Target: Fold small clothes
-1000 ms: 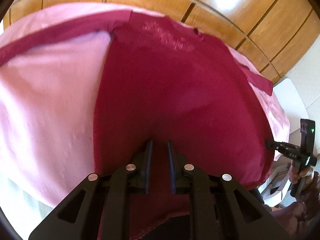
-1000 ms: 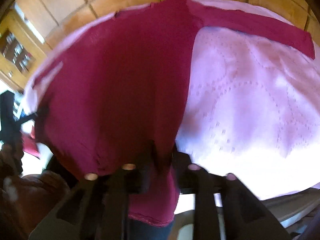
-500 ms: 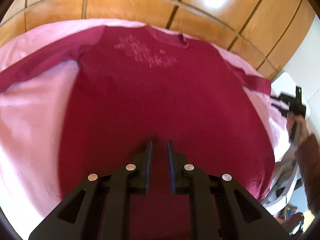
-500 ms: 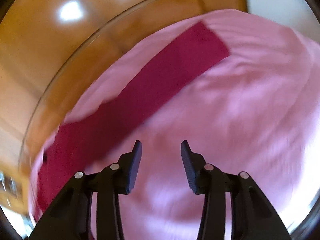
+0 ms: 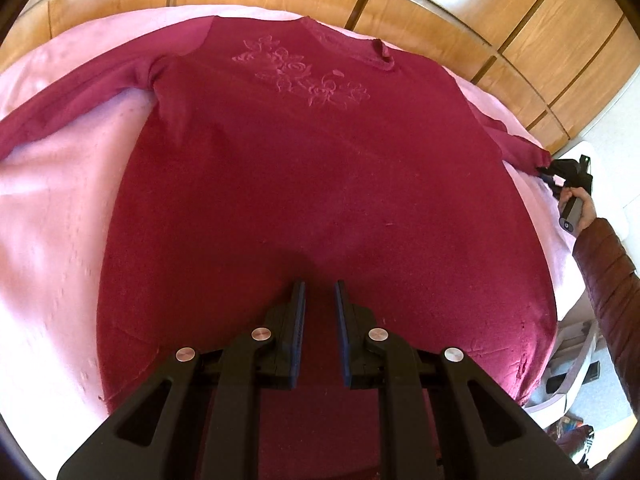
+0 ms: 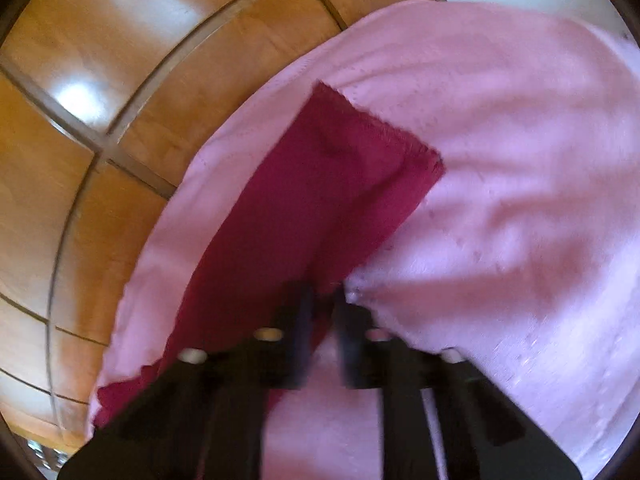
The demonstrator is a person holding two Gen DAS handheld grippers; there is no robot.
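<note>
A maroon sweater (image 5: pixel 320 184) with embroidered flowers lies face up on a pink bedspread (image 5: pixel 60 200), both sleeves spread out. My left gripper (image 5: pixel 320 286) sits at the middle of the hem, its jaws narrow, pinching the sweater's hem fabric. My right gripper (image 5: pixel 550 166) is at the far right, held by a hand, with its jaws closing on the right sleeve near the cuff. In the blurred right wrist view the right gripper (image 6: pixel 324 292) has the edge of the sleeve (image 6: pixel 320 184) between its near-together fingers, and the cuff reaches out ahead.
Wooden wardrobe panels (image 5: pixel 440 8) stand just behind the bed. The person's arm in a dark quilted sleeve (image 5: pixel 604 280) reaches in at the right edge. White furniture (image 5: pixel 608 184) and clutter on the floor lie beyond the bed's right side.
My right gripper left the hem, swung over to the right sleeve, rolled, and closed from wide open onto it. The sweater now lies spread flat, and the left gripper shifted a little along it.
</note>
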